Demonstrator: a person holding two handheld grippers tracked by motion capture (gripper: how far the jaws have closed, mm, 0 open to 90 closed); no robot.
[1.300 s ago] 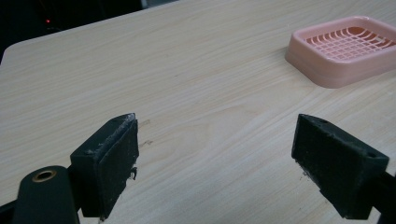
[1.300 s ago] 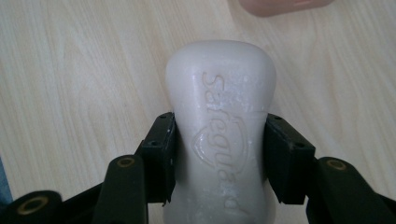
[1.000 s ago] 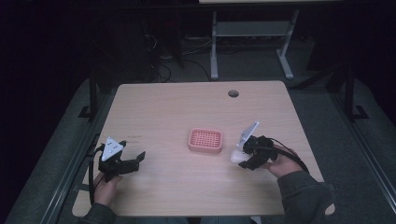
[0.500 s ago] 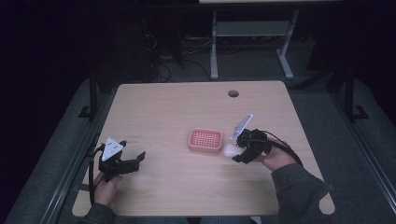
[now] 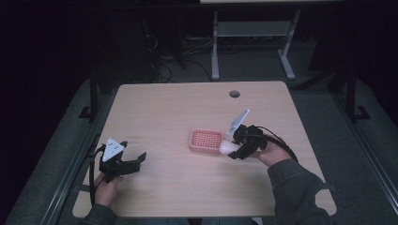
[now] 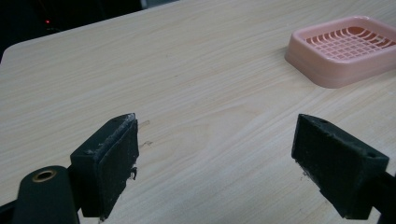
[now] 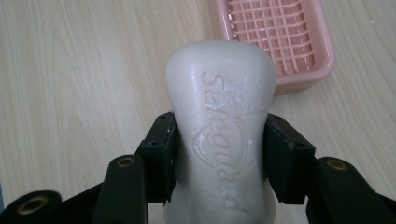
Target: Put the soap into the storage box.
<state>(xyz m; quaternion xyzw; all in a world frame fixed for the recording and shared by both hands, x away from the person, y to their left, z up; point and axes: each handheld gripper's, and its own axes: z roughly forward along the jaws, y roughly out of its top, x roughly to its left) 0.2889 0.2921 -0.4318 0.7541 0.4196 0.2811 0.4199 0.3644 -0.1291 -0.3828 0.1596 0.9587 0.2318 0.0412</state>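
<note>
1. The soap bar (image 7: 219,135) is white, with a brand word pressed into its face, and it sits clenched between the two jaws of the right tool (image 7: 219,158), which press on its narrow waist from both sides.
2. In the high view the right tool (image 5: 237,146) holds the soap bar (image 5: 226,148) just beside the near right corner of the pink soap dish (image 5: 205,140), low over the worktop (image 5: 187,108); I cannot tell if the bar touches the dish rim.
3. The step in hand seems to be carrying the bar to the dish, and the bar is not yet inside it.
4. Risk one: the bar looks smooth and a little wet, and the jaws hold only its waist. It could slide forward out of the grip if the tool tilts down.
5. Risk two: the dish looks light. If the bar comes in too low, it could hit the rim and push the dish (image 7: 275,42) across the worktop instead of going in.
6. Risk three: released too early, the bar would land on the rim and tip out.
7. The left tool (image 5: 123,164) rests near the left front of the worktop, well apart from the dish, with its jaws spread wide and nothing between them (image 6: 219,154).
</note>
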